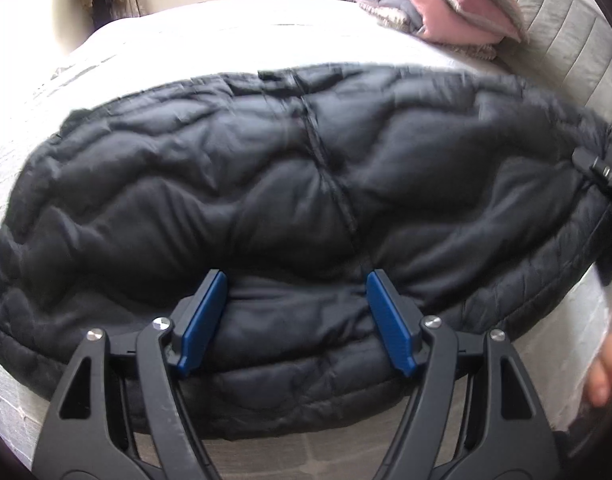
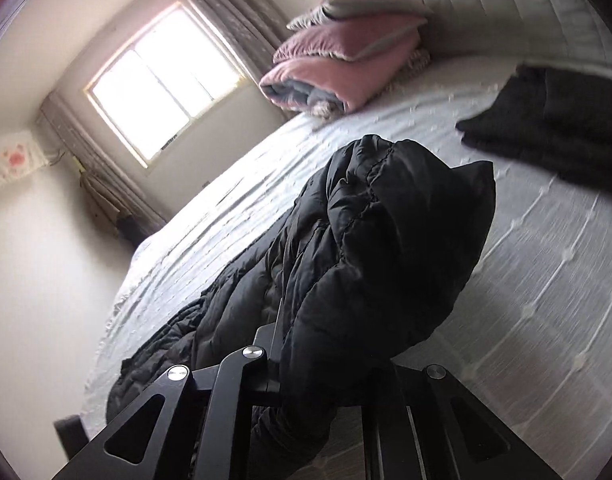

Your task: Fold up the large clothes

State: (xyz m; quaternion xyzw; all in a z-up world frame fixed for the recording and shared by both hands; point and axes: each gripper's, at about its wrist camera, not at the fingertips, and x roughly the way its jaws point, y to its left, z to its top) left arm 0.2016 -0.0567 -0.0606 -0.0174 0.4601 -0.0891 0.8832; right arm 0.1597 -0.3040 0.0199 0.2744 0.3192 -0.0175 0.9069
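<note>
Right gripper has a bunch of the black puffer jacket pinched in its jaws, left gripper jaws gaping wide over the hem, so I'd pull it flat on the bed before folding.

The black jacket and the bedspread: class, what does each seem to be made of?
Black jacket: probably smooth synthetic shell over padding; it has a faint sheen and puffy stitched quilting. Bedspread: matte white woven cloth, seemingly tufted; raised dots in lines.
</note>
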